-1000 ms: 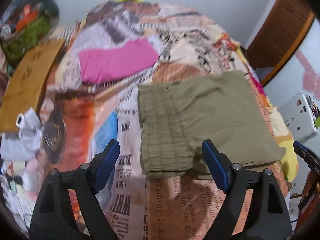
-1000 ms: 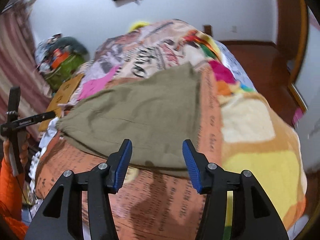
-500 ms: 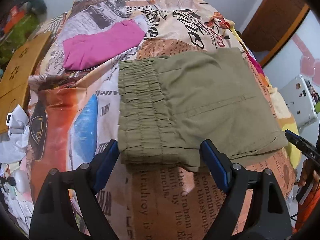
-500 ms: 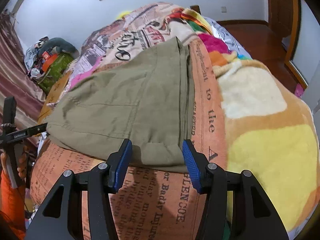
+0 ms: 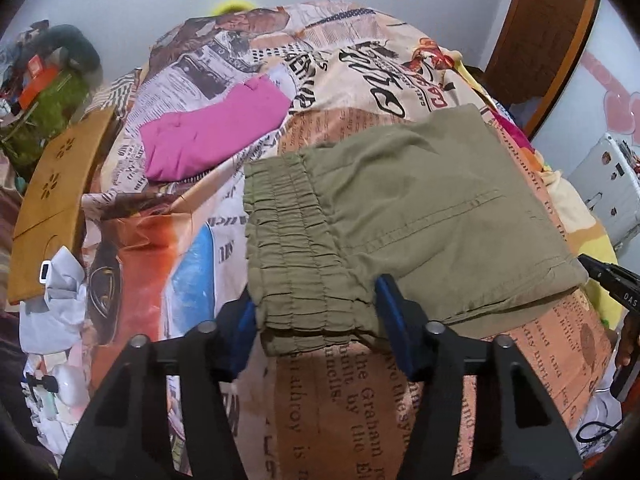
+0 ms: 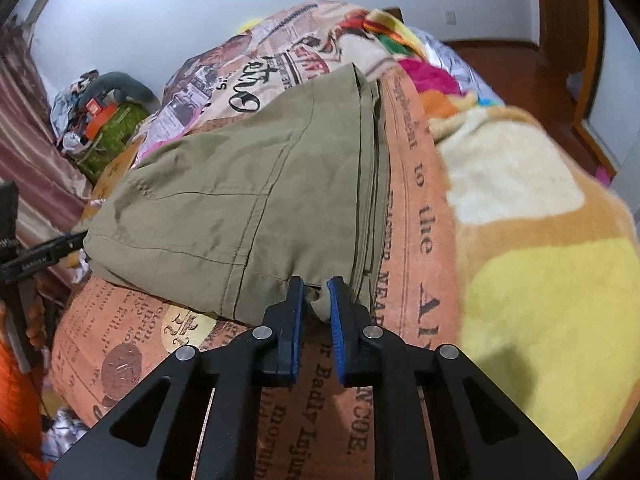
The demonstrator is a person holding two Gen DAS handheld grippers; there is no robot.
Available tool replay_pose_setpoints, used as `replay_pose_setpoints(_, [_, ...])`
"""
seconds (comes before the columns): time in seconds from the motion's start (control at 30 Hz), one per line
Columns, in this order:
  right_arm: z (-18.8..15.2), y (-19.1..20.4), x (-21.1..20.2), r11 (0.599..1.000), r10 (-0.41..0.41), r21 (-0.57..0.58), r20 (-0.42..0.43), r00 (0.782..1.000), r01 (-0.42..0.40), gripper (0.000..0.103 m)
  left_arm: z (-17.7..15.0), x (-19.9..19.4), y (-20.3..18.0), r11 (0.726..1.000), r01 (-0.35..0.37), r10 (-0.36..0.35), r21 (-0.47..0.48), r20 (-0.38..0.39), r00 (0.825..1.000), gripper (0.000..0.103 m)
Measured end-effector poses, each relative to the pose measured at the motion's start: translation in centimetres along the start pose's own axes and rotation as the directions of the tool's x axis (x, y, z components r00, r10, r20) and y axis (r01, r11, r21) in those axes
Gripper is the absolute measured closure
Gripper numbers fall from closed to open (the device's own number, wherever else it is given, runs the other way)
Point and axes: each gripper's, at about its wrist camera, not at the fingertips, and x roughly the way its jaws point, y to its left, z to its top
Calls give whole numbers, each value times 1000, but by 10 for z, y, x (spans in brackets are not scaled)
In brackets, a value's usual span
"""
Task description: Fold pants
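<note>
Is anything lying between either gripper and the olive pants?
Nothing visible. The left gripper has its jaws closing around the gathered waistband of the olive pants, and the right gripper is shut on their near hem corner. The pink garment lies apart.

the pants are plain olive green, with darker stitch lines across the cloth. the bed cover carries a newspaper print: black lettering on orange, peach and cream panels, with a blue patch. a folded cloth on it is bright pink. the blanket has yellow, cream and tan blocks. both grippers are black with blue pads. the board beside the bed is honey brown.
</note>
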Motion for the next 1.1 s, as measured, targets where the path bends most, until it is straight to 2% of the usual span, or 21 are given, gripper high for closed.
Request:
replay_pose_setpoints(0.2, [19, 4, -31, 992, -76, -94, 113, 991, 87, 94, 4, -14, 8, 998, 47, -46, -39, 28, 999, 54])
replay_pose_setpoints(0.27, [22, 6, -33, 986, -101, -119, 121, 987, 116, 94, 2, -15, 5, 998, 51, -50, -34, 27, 998, 54])
replay_pose_setpoints(0.4, [14, -1, -8, 983, -128, -127, 39, 991, 132, 94, -7, 0, 4, 999, 39, -40, -29, -17, 999, 53])
replay_pose_setpoints(0.47, [4, -5, 12, 988, -109, -114, -29, 994, 105, 94, -12, 8, 7, 998, 52, -53, -43, -35, 998, 50])
replay_pose_setpoints(0.57, [1, -2, 14, 987, -119, -117, -31, 992, 115, 93, -15, 10, 11, 996, 57, -59, -65, -34, 998, 44])
replay_pose_setpoints(0.67, [7, -5, 8, 988, -124, -100, -39, 992, 119, 92, -14, 6, 12, 998, 29, -30, -64, -24, 999, 33])
replay_pose_setpoints(0.7, [9, -6, 6, 988, -122, -95, -42, 992, 118, 88, -13, 3, 12, 998, 13, -14, -61, -16, 1000, 30])
replay_pose_setpoints(0.83, [16, -6, -10, 987, -139, -78, -13, 990, 138, 85, -7, -8, 18, 996, -6, 7, -85, 14, 1000, 24])
replay_pose_setpoints(0.9, [22, -6, -18, 989, -136, -65, 8, 991, 137, 80, -2, -14, 22, 995, -18, 21, -95, 28, 999, 22])
replay_pose_setpoints(0.97, [28, -4, -22, 989, -134, -60, 32, 990, 136, 66, 6, -23, 28, 994, -29, 35, -107, 54, 998, 20])
replay_pose_setpoints(1.03, [35, 1, -30, 987, -137, -72, 73, 988, 142, 61, 13, -28, 33, 992, -39, 49, -120, 78, 996, 18])
replay_pose_setpoints(1.1, [43, 6, -37, 986, -132, -94, 102, 986, 141, 60, 23, -34, 40, 989, -53, 68, -137, 104, 992, 14])
